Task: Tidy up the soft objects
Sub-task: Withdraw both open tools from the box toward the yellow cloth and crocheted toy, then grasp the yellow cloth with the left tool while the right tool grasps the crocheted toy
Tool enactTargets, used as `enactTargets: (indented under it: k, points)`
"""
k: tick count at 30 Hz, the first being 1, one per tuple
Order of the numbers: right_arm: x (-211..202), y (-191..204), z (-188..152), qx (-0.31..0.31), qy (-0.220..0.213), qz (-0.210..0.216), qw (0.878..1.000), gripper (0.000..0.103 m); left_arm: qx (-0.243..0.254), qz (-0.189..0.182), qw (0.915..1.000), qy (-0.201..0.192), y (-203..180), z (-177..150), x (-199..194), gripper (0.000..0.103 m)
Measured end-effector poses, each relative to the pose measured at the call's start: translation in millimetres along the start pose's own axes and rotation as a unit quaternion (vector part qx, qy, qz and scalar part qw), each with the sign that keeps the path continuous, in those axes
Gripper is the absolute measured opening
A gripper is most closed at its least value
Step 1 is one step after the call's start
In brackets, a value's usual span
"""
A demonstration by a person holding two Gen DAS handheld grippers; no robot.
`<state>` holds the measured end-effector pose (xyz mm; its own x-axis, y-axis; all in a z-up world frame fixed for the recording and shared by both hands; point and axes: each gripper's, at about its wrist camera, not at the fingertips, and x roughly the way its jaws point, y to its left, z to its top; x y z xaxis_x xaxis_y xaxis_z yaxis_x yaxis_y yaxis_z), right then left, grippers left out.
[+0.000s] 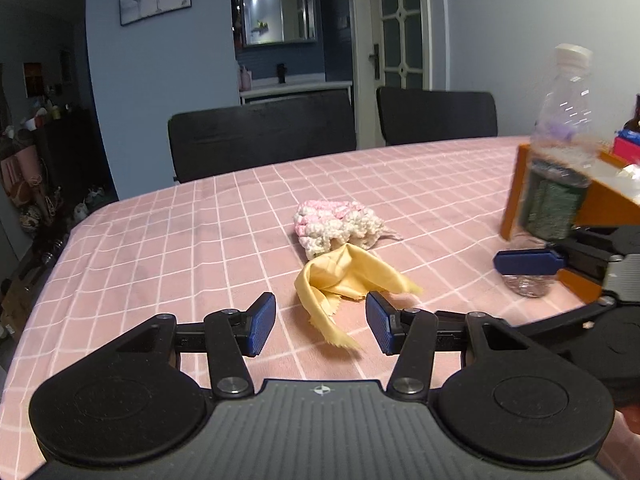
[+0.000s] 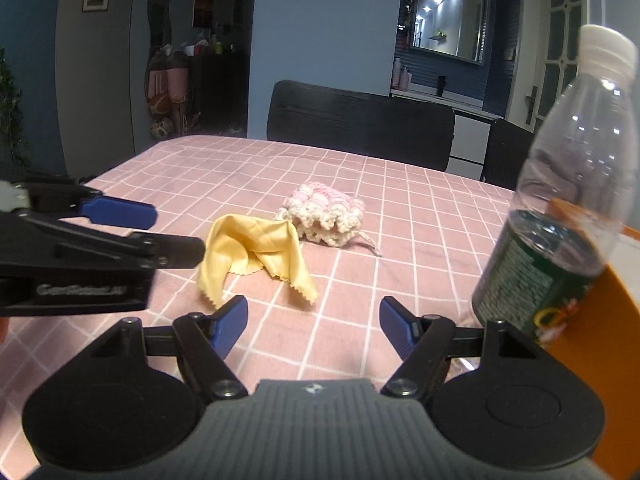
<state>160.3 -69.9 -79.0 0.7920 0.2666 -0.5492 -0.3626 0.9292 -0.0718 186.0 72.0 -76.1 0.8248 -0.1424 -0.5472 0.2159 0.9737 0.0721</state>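
A crumpled yellow cloth point(image 1: 344, 276) point(image 2: 256, 248) lies on the pink checked tablecloth point(image 1: 180, 240). Just behind it sits a pink-and-white crocheted piece point(image 1: 336, 224) point(image 2: 324, 216). My left gripper point(image 1: 322, 326) is open, low over the table; the cloth's zigzag-edged tail lies between its blue pads point(image 1: 264, 324), and they do not press on it. My right gripper point(image 2: 314, 326) is open over bare tablecloth, just in front of the cloth's near corner. In the right wrist view the left gripper point(image 2: 176, 232) comes in from the left, its tips beside the cloth.
A clear plastic bottle point(image 1: 560, 184) point(image 2: 560, 220) with a white cap and green label stands at the right, against an orange box point(image 1: 600, 200) point(image 2: 600, 320). One blue finger point(image 1: 528, 262) of the right gripper is near the bottle's base. Two black chairs point(image 1: 260, 136) stand behind the table.
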Motion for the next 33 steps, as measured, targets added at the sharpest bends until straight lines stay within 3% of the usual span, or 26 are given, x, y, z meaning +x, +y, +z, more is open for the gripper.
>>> enactTargets:
  k: [3,6,10,11,12,15,17,20,26,33]
  points:
    - [13,0,4,-0.003,0.004,-0.004,1.0,0.068,0.0,-0.006,0.9998,0.017,1,6,26,0.061]
    - [26,0,8,-0.008,0.008,-0.007,1.0,0.054,-0.008,-0.017,0.9993,0.032,2,12,49,0.062]
    - [42,0,16,-0.022,0.016,-0.01,1.0,0.048,-0.026,-0.019,0.9984,0.046,8,17,71,0.062]
    - [46,0,18,-0.025,0.016,-0.011,0.999,0.048,-0.029,-0.019,0.9978,0.056,10,18,76,0.054]
    - [51,0,20,-0.027,0.017,-0.011,0.999,0.048,-0.035,-0.018,0.9971,0.064,12,19,83,0.037]
    - [63,-1,26,-0.034,0.019,-0.011,0.999,0.048,-0.052,-0.036,0.995,0.076,19,18,91,0.009]
    - [69,-1,29,-0.041,0.02,-0.011,0.999,0.05,-0.054,-0.029,0.9956,0.07,23,19,89,0.004]
    - [74,-2,36,-0.032,0.019,-0.006,0.999,0.061,-0.056,0.01,0.9972,0.048,35,27,79,0.003]
    - [86,-5,57,0.047,0.007,-0.001,0.999,0.09,-0.065,0.066,0.9953,0.031,62,43,73,0.003]
    - [131,-1,77,0.087,0.017,-0.015,0.996,0.091,-0.077,0.081,0.9925,0.049,71,38,85,0.003]
